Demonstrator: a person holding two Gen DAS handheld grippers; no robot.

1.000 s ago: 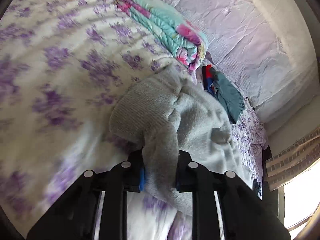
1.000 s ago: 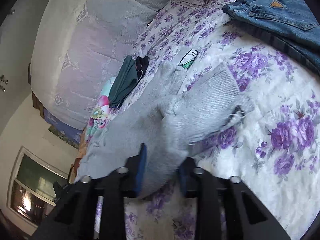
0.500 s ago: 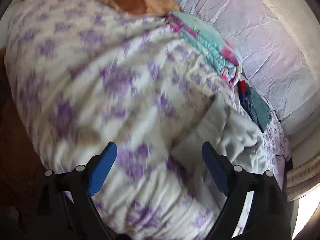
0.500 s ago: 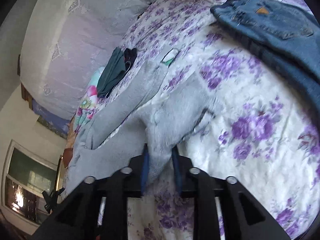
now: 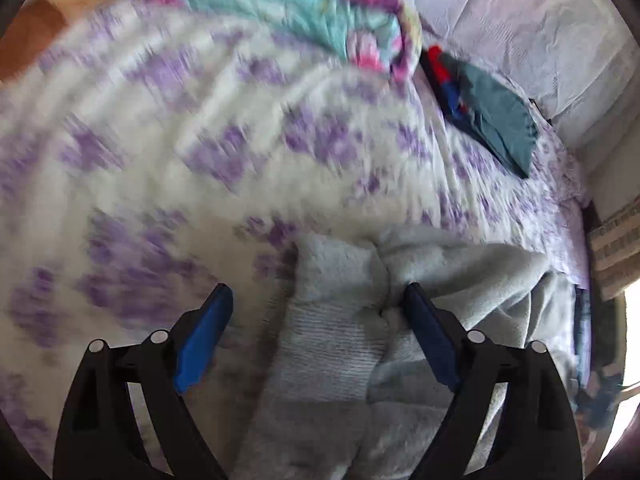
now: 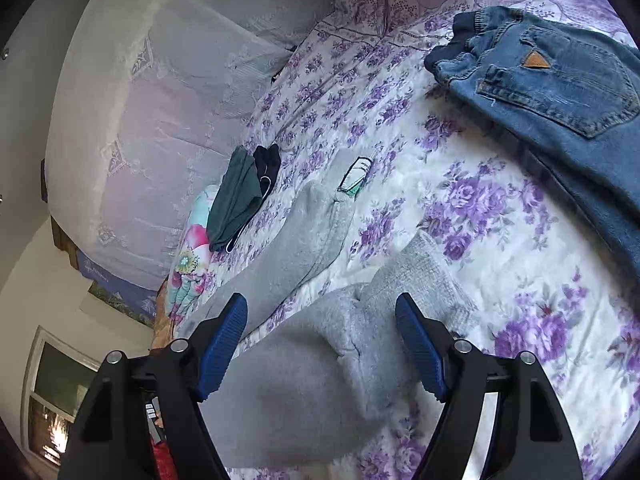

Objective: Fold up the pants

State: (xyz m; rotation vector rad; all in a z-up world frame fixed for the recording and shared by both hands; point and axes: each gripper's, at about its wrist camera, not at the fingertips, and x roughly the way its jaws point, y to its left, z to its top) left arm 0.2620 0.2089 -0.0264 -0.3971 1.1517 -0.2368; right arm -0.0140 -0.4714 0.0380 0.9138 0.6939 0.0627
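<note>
**Grey sweatpants on the flowery bed, fold barely started**

Bedroom scene, everything's happening on a bed (image 6: 500,248) with a white quilt covered in purple flowers, pale headboard at the far side.

The grey pants (image 6: 320,360) lie near the camera on the quilt. In the right view the two legs run apart from each other, one stretching off to the far left, the other ending in a ribbed cuff right by the tongs. So I'd say the fold is early days: legs aren't laid together yet, nothing's doubled over, and the cloth is bunchy.

Left tongs (image 5: 316,324) are spread but closing in a bit, with a ribbed cuff and a fleecy lump between the pads, not pinched. Right tongs (image 6: 320,344) are opening wide, grey fabric lying loose between them, nothing gripped.

Further out: a pair of blue jeans (image 6: 560,92) far right, a dark teal folded garment (image 6: 236,200) by the headboard, and a rolled turquoise-and-pink blanket (image 5: 312,4).

Labels: a small patch (image 6: 354,178) on the grey pants, too small to read. Tan triangle tag on the jeans pocket, no legible writing.
</note>
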